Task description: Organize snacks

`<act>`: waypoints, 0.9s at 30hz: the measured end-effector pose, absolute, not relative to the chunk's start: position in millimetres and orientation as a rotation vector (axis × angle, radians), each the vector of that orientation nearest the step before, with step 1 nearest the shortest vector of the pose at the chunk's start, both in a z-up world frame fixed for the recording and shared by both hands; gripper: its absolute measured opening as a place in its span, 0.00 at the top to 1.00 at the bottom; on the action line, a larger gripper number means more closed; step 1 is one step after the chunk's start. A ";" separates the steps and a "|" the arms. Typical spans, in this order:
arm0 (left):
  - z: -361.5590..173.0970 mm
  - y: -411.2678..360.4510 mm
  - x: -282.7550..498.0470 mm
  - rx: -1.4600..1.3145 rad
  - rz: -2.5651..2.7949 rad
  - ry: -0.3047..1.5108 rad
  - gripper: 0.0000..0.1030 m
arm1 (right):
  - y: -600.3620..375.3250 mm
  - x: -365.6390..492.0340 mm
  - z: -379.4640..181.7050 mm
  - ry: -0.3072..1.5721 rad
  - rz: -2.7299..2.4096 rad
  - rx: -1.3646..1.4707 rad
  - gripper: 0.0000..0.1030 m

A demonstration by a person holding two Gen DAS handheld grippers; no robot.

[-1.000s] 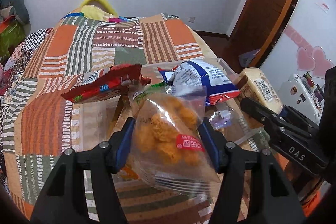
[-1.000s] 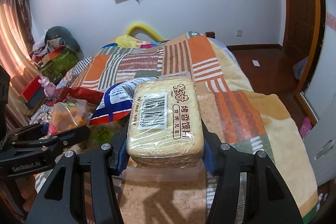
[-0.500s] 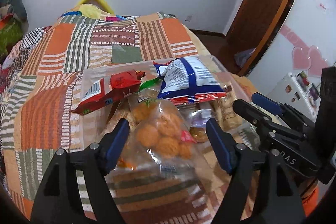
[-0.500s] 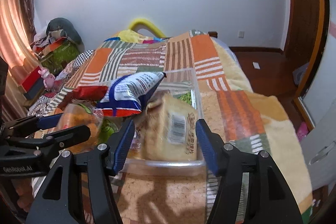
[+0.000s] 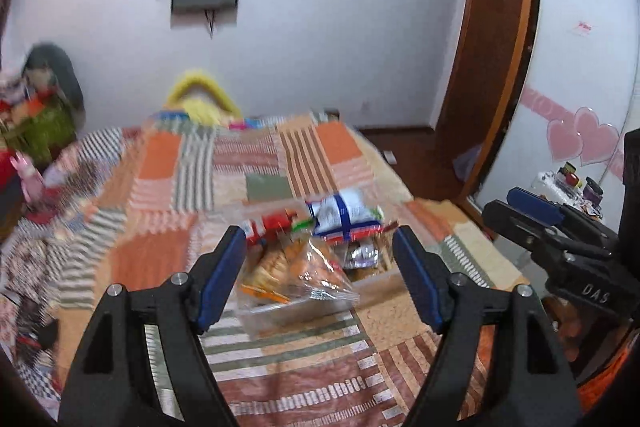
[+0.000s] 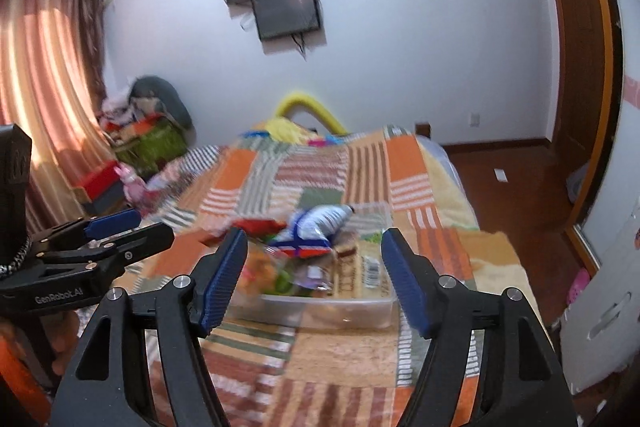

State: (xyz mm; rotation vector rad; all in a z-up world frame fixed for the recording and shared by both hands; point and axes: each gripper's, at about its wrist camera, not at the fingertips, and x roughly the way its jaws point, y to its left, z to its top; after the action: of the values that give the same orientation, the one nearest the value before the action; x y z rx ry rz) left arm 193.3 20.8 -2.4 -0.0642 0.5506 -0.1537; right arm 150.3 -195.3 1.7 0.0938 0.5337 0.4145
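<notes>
1. The left gripper stands with its jaws well apart and nothing between the ribbed blue pads; the right gripper's jaws have just been opening.
2. The right gripper is likewise spread and grips nothing, its black angular arms framing the view.
3. A clear, shallow rectangular plastic box lies on the bed's patchwork quilt, a soft cloth of orange, green and striped squares.
4. Inside the box, the crinkly clear bag of round orange snacks sits at 7 o'clock, its sealed edge sticking over the near rim.
5. The glossy blue-and-white bag is piled at 12 o'clock, with the red packet at 10 o'clock.
6. The pale, flat wrapped loaf with a barcode lies at 3 o'clock against the wall.
</notes>
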 end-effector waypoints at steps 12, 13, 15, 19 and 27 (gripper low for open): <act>53.1 40.5 96.1 -0.102 -0.070 0.339 0.23 | -184.5 79.5 45.7 0.334 0.487 0.075 0.28; 56.1 42.3 89.8 -0.108 -0.067 0.327 0.22 | -182.3 76.6 45.8 0.323 0.483 0.071 0.25; 60.0 42.9 79.6 -0.108 -0.060 0.306 0.19 | -179.0 73.7 44.1 0.311 0.468 0.063 0.23; 63.3 41.6 67.0 -0.085 -0.045 0.273 0.12 | -176.2 73.0 41.2 0.312 0.458 0.066 0.19; 57.2 35.3 60.9 -0.051 -0.040 0.268 0.07 | -175.6 64.1 39.4 0.301 0.443 0.055 0.08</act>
State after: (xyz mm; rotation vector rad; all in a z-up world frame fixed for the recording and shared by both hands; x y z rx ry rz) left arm 60.9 35.3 57.2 -0.0511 0.2680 -0.0400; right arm 64.1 -175.6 39.4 0.0549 0.3007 0.4430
